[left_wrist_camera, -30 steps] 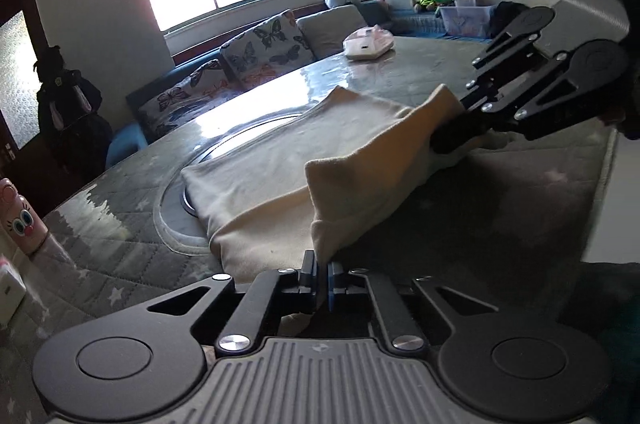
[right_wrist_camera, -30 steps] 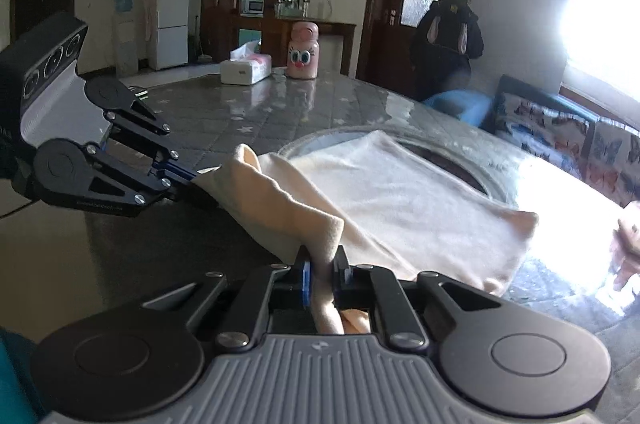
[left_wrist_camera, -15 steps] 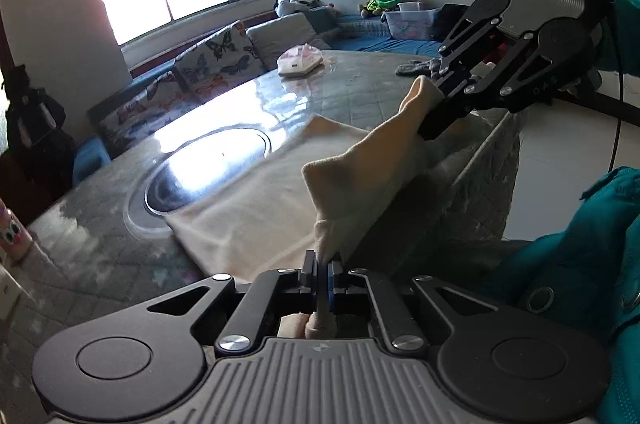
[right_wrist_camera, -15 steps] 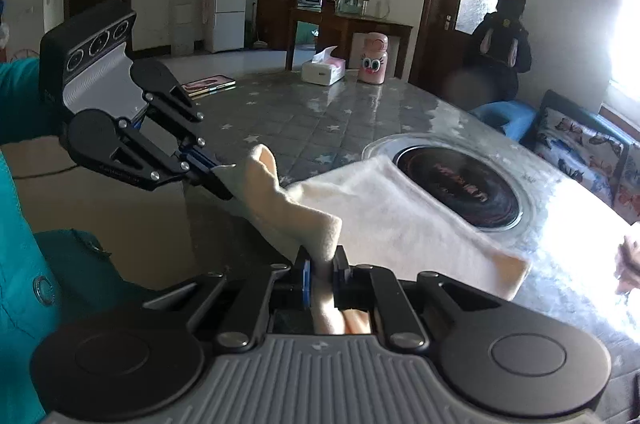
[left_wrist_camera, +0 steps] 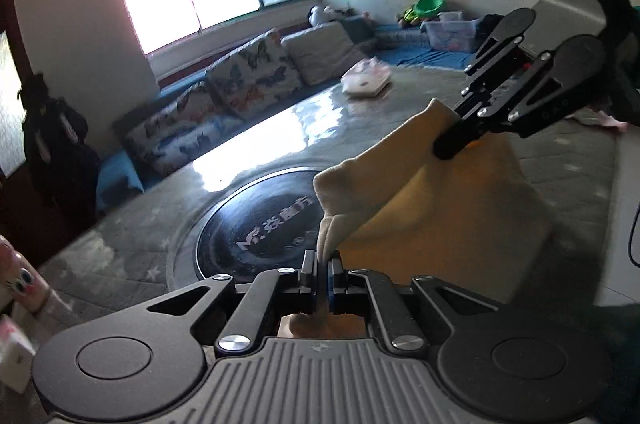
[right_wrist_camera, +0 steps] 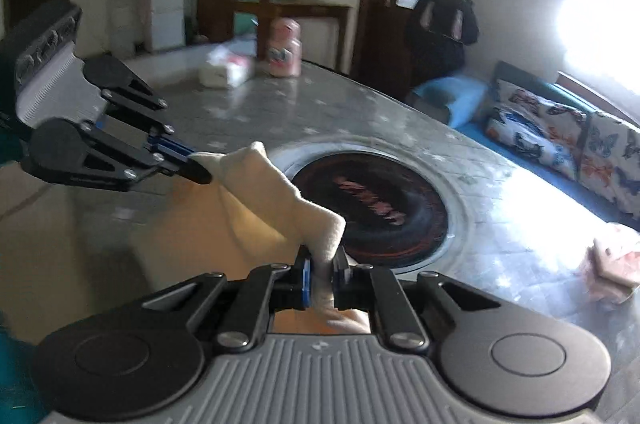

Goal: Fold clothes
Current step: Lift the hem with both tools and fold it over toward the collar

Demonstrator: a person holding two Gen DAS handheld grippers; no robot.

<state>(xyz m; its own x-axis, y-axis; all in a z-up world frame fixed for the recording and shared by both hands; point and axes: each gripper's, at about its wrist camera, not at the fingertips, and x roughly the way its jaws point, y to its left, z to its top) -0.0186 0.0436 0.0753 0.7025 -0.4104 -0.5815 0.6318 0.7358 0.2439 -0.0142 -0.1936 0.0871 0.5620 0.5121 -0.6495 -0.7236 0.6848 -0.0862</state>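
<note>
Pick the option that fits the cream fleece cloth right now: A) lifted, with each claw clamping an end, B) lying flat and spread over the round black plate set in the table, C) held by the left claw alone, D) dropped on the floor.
A: the cream fleece cloth hangs between the left claw and the right claw, each shut on one end.

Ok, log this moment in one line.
left tongs: shut on cream cloth | right tongs: shut on cream cloth | cloth: lifted

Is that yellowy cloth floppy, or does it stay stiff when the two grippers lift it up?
Probably floppy: the cloth sags between the left gripper and right gripper, which pinch its corners. It looks thick and fleecy, so it likely won't slip out easily. It seems light, since thin pinches hold it up.
</note>
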